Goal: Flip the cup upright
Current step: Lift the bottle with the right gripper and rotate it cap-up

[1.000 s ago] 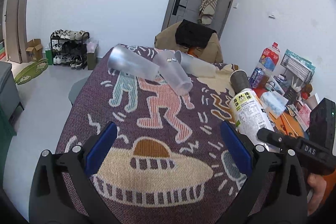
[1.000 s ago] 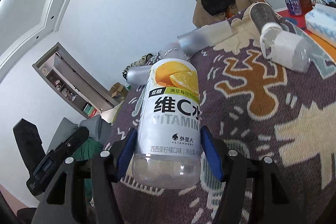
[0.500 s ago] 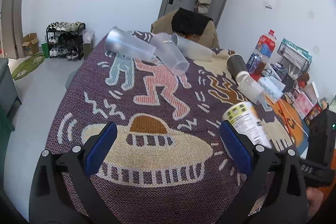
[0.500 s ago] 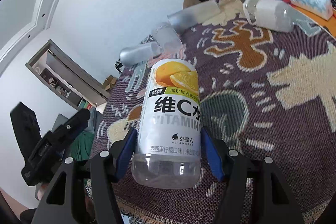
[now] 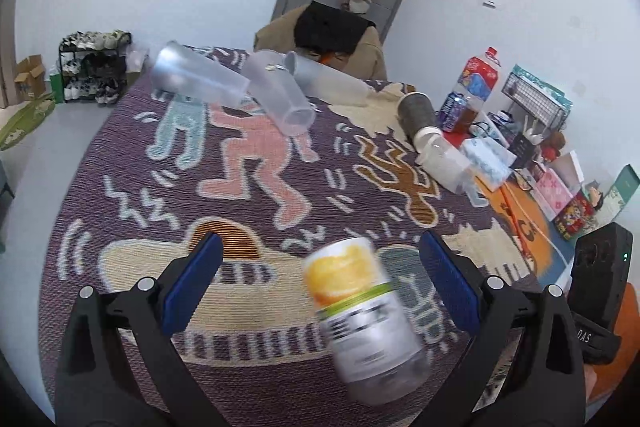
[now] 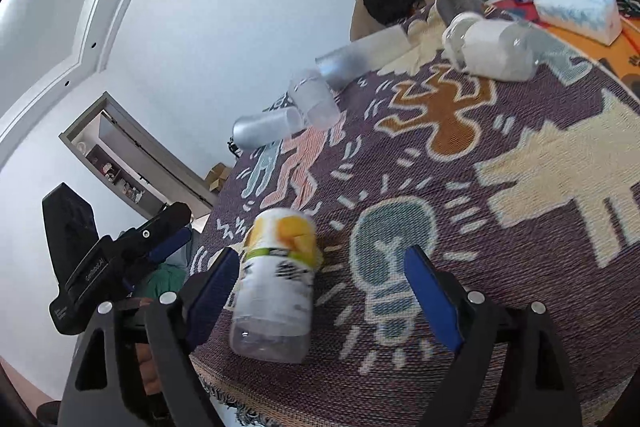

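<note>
Patterned rug (image 5: 132,227), empty toppled cups (image 5: 200,83)

Both wrist views look low across the rug (image 5: 256,163), sharing the labelled bottle (image 6: 276,283).

The labelled bottle (image 6: 276,287) stands at the table's near edge between the right gripper's (image 6: 320,295) spread jaws. Bare rug (image 5: 132,187) lies beyond, until toppled clear cups (image 5: 200,83) crowd the far edge.
</note>
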`<state>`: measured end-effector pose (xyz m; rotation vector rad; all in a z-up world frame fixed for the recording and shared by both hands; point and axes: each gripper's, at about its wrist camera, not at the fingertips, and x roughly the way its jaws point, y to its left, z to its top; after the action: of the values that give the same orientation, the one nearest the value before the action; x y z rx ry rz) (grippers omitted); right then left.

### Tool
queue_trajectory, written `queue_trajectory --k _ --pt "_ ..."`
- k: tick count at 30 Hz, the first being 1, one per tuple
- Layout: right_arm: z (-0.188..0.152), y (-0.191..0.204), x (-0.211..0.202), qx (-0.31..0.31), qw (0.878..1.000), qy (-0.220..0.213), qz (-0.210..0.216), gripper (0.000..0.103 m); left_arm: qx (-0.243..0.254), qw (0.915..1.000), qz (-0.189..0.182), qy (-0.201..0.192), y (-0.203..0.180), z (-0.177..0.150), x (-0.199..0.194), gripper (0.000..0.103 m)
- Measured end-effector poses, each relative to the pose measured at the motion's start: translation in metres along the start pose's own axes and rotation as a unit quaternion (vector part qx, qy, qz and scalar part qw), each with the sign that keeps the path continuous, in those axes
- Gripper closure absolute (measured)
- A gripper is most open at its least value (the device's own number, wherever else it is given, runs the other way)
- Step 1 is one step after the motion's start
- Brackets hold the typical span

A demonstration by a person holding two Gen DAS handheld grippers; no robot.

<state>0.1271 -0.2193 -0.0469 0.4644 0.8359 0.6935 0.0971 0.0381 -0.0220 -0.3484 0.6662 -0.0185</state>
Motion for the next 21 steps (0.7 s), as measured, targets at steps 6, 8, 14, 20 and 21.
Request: queue_trajectory --k 6,8,14,20,21 --pt "0.005 -0.025 -0.019 0.01 1.0 -0.021 -0.015 0.02 -0.003 0.9991 -0.014 0.04 -0.004 -0.001 0.02 0.005" --pt "0.006 -0.033 -0.021 0.016 0.999 -0.023 -0.019 0.02 -0.011 0.998 -0.02 0.059 -0.002 -0.003 0.028 0.006" --pt "0.006 -0.048 -0.025 0.026 0.999 -0.028 -0.022 0.02 -0.041 0.9939 -0.029 0.098 0.009 -0.006 0.039 0.006" --pt "0.006 -0.058 -0.023 0.038 0.999 -0.028 -0.017 0.02 -0.084 0.9854 -0.069 0.131 0.016 -0.008 0.052 0.006" --pt "0.006 -0.059 -0.024 0.038 0.999 -0.028 -0.018 0.02 -0.095 0.9825 -0.078 0.14 0.018 -0.009 0.057 0.006"
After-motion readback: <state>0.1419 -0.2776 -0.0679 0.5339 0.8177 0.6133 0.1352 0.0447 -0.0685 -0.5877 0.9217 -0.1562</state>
